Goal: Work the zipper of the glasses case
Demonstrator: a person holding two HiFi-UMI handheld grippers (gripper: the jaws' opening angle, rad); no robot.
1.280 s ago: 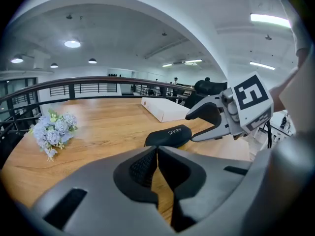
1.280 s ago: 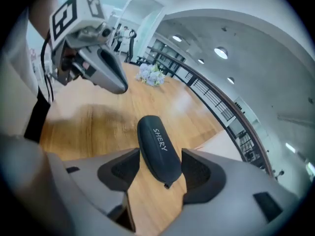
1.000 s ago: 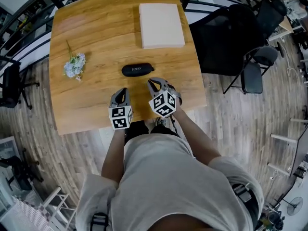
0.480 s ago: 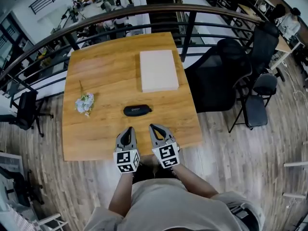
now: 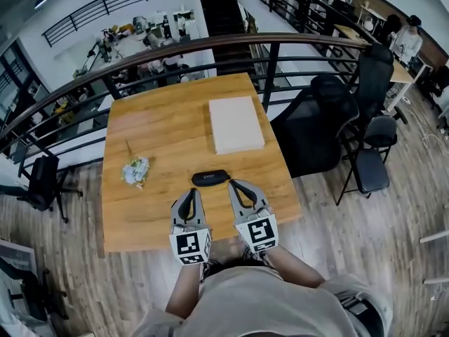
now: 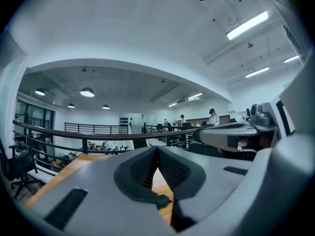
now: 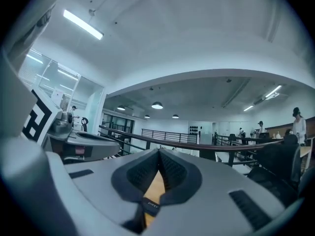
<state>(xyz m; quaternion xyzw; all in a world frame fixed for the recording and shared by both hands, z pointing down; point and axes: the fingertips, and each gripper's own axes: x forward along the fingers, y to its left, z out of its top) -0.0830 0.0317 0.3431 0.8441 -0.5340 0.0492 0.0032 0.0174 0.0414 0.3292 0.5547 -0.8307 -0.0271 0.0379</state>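
The wooden table [image 5: 154,139] fills the middle of the head view, with a dark metal railing [image 5: 210,44] curving along its far side and a black office chair [image 5: 319,128] just off its right edge. A flat white box [image 5: 236,123] lies on the far right part of the tabletop.

The left gripper [image 5: 191,192] and the right gripper [image 5: 233,185] are side by side over the table's near edge. Each has its jaws pressed together with nothing between them, and both point out level towards the room.

The glasses case [image 5: 210,178] lies flat on the table just beyond the two sets of tips, near the middle of the near half. It is a small black oblong with rounded ends and pale lettering on its lid, long side running left to right, and it looks closed. Neither gripper touches it.

A small bunch of pale flowers [image 5: 136,171] lies to the left of the case, well apart from it.
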